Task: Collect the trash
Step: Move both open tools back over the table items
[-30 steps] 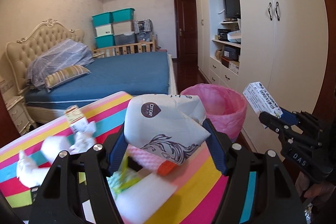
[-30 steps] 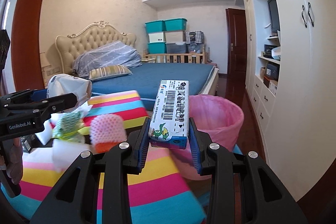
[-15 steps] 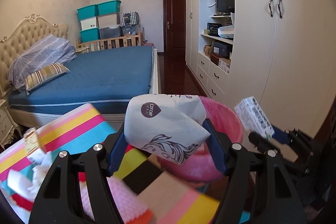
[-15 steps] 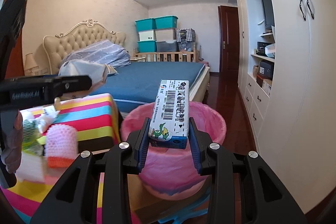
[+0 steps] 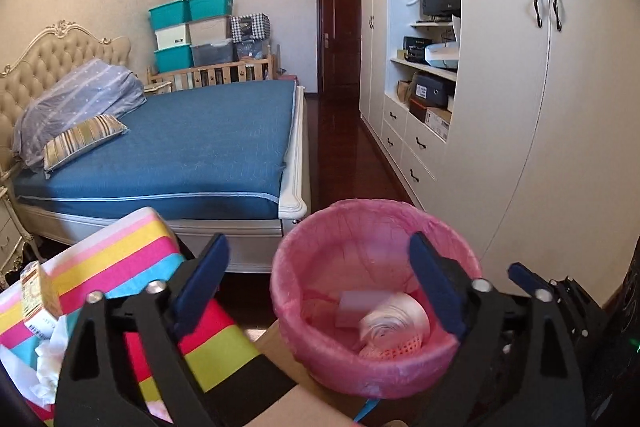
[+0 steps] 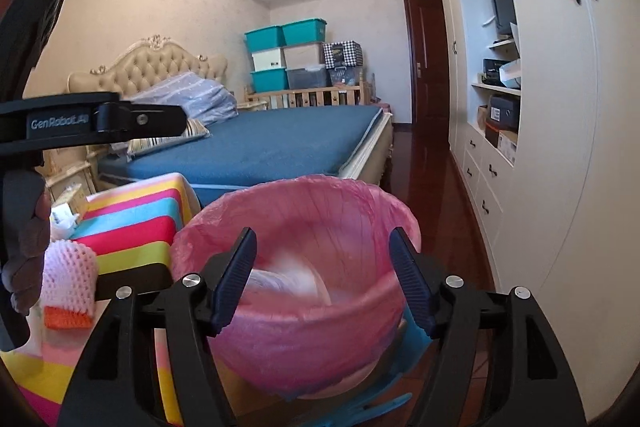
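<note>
Both grippers are parked over the pink-lined bin (image 5: 376, 311) right now, so this looks like the drop-off step of the trash run. The left gripper (image 5: 320, 287) has its fingers spread wide and opening, with nothing between them, and the right gripper (image 6: 324, 279) is the same story: fingers apart, opening, empty. Down in the bin there's a crumpled white paper bag (image 5: 394, 323) and a small flat box (image 5: 362, 307) lying on the bottom, plus some netting stuff under them; in the right wrist view the inside of the bin is just a white blur, so I can't tell details there. I'd say this load is in. There's still plenty left on the striped tabletop (image 5: 132, 259) just beside the bin: a pink foam net sleeve (image 6: 70, 277) with an orange bit under it, a little carton (image 5: 38, 297) and some wadded tissue (image 5: 50, 359). So the next move probably calls for swinging both grippers back toward the tabletop with fingers open and lining up on one piece each. The net sleeve should squash easily; tissue is floppy, so pinch it deep.
</note>
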A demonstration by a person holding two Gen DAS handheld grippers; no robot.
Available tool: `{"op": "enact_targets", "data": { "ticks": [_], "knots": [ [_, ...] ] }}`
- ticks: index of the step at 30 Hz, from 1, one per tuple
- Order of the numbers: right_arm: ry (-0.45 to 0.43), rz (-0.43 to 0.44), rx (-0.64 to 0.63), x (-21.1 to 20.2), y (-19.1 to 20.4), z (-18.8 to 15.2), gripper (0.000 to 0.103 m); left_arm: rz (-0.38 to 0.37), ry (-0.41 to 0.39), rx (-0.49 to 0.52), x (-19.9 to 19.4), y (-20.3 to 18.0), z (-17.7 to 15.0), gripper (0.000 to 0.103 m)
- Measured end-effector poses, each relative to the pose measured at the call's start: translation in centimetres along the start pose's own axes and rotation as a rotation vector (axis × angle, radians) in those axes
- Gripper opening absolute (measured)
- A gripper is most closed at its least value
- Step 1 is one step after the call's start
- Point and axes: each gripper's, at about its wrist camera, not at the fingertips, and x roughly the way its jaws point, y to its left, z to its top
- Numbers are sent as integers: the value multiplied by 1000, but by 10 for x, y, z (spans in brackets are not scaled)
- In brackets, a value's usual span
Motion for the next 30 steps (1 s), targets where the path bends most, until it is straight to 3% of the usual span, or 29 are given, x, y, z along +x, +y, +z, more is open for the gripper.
{"op": "enact_targets", "data": {
  "ticks": [7, 13, 19, 30],
  "knots": [
    [22, 1, -15, -36, 12, -6, 67, 38, -11, -23, -55, 23, -29, 98],
    [31, 26, -39, -71, 47, -12, 75, 98, -26, -7, -117, 44, -60, 98],
    [78, 109, -62, -88, 102, -29, 77, 168, -23, 13, -173, 79, -101, 98],
    [157, 253, -138, -94, 203, -53, 78, 345, 10, -101, -272, 182, -186, 98]
  ]
}}
